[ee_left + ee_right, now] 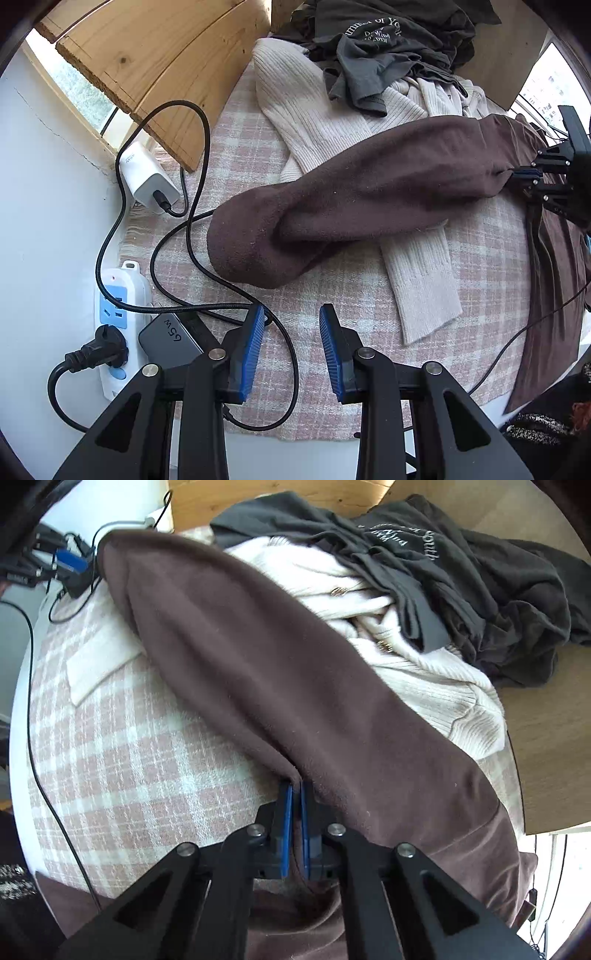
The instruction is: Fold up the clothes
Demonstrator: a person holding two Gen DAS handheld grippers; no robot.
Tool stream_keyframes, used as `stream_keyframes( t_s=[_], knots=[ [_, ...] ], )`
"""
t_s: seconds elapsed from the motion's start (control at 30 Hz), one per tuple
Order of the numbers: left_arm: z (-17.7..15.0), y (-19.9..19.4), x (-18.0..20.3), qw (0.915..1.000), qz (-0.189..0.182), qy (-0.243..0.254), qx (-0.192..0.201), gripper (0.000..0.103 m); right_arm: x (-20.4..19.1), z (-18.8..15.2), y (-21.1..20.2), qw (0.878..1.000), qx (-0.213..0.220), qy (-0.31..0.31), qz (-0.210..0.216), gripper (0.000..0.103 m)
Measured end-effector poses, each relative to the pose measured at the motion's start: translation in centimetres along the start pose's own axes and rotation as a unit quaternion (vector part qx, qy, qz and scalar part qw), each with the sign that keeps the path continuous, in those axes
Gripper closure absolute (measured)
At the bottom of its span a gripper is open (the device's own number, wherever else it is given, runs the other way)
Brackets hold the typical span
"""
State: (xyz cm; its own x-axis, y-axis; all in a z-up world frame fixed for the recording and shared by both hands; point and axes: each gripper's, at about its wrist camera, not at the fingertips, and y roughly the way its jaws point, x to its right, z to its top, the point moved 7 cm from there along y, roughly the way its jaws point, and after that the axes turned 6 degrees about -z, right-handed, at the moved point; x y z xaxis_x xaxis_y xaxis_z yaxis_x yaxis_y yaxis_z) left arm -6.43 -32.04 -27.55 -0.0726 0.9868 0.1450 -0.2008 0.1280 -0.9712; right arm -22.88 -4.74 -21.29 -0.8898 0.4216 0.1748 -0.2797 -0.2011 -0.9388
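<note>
The right gripper (294,794) pinches a fold of the soft brown fleece garment (236,657), stretched across the pink checked tablecloth (110,738), apparently to fold it; the left gripper (291,347) hovers wide open, empty.

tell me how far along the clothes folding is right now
Nothing looks folded yet. In hand: the right gripper has its jaws shut on the brown garment, holding a pinched fold above the checked cloth. The left gripper is open and holds nothing. Left to do: the cream knit sweater and dark grey shirt lie in a crumpled heap.
</note>
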Motion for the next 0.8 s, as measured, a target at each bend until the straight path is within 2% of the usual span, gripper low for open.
stream_keyframes(
  t_s=[0.07,0.23,0.33,0.4,0.43,0.57,0.7,0.77,0.8],
  knots=[
    [0.0,0.3,0.3,1.0000,-0.004,0.000,-0.003,0.073,1.8,0.7,-1.3,0.999,0.015,0.036,0.021,0.099],
    [0.7,1.7,0.6,0.9998,0.014,0.004,-0.011,0.073,4.0,1.6,-3.1,0.998,0.031,0.053,0.023,0.099],
    [1.2,2.4,1.0,0.9998,0.006,0.011,-0.012,0.074,4.7,2.1,-3.7,0.997,0.037,0.057,0.025,0.099],
    [1.3,2.5,1.3,0.9998,0.000,0.016,-0.015,0.096,4.7,1.2,-4.2,0.997,0.041,0.061,0.026,0.099],
    [1.3,2.3,1.4,0.9997,-0.003,0.018,-0.017,0.100,4.6,0.2,-4.4,0.997,0.044,0.065,0.028,0.099],
    [0.6,0.0,2.0,0.9994,-0.010,0.031,-0.012,0.099,3.1,-0.4,-4.4,0.994,0.064,0.079,0.039,0.099],
    [0.1,-2.1,1.4,0.9996,-0.001,0.029,0.002,0.092,2.5,-1.6,-3.2,0.997,0.041,0.064,0.024,0.099],
    [0.2,-2.4,0.9,0.9998,0.005,0.019,0.006,0.082,2.1,-2.2,-2.5,0.998,0.029,0.056,0.016,0.099],
    [0.4,-2.3,0.6,0.9999,0.007,0.012,0.006,0.082,1.9,-2.5,-2.2,0.998,0.023,0.052,0.012,0.099]
  ],
)
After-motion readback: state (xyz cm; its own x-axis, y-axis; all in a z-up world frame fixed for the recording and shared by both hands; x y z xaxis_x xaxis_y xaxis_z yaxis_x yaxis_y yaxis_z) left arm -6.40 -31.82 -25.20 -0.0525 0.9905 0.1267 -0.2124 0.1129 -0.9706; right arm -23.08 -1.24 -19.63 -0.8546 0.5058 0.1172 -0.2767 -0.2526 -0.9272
